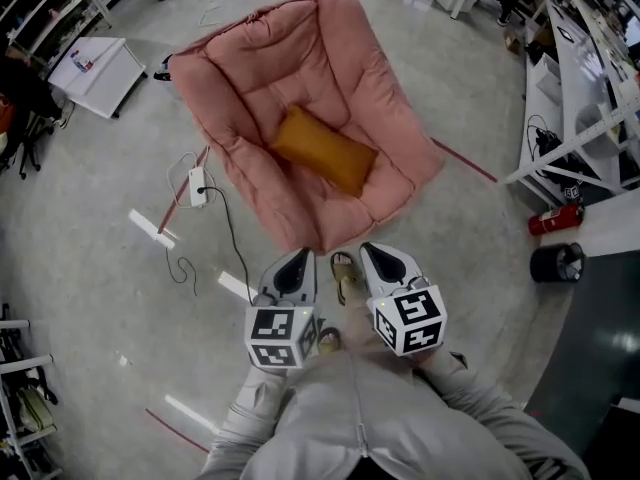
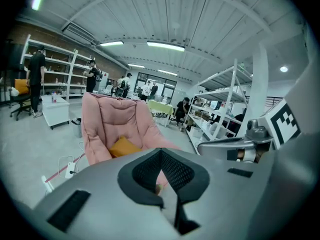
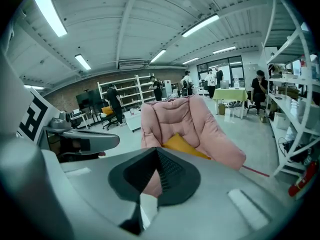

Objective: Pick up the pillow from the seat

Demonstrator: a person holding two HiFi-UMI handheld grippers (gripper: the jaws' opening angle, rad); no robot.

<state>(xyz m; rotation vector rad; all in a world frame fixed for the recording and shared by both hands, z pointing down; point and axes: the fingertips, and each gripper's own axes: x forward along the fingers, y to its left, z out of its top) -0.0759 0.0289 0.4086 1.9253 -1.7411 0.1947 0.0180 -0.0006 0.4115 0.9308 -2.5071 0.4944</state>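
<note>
The orange pillow (image 1: pixel 325 149) lies in the hollow of the pink seat (image 1: pixel 250 78), near its middle and a little tilted; it is in front of both grippers and well apart from them, with the front edge of the seat between it and the jaws. In the head view the left gripper (image 1: pixel 296 260) and the right gripper (image 1: pixel 376 255) are held side by side, close to the person's body, and both point toward the seat; neither one touches the seat or the pillow.

In the left gripper view the jaws are closed together with nothing between them; the pillow (image 2: pixel 123 146) shows beyond them, a little to the left, on the seat (image 2: pixel 112 119). In the right gripper view the jaws are also closed on nothing; there the pillow (image 3: pixel 181 144) shows just to the right above the jaw tips, on the seat (image 3: pixel 185 116).

I count one pillow, one seat and two grippers; on the floor (image 1: pixel 90 268) there are also one white power strip (image 1: pixel 197 185) left of the seat, one red fire extinguisher (image 1: pixel 555 218) lying at the right, and one black bin (image 1: pixel 557 263) just beside it.
</note>
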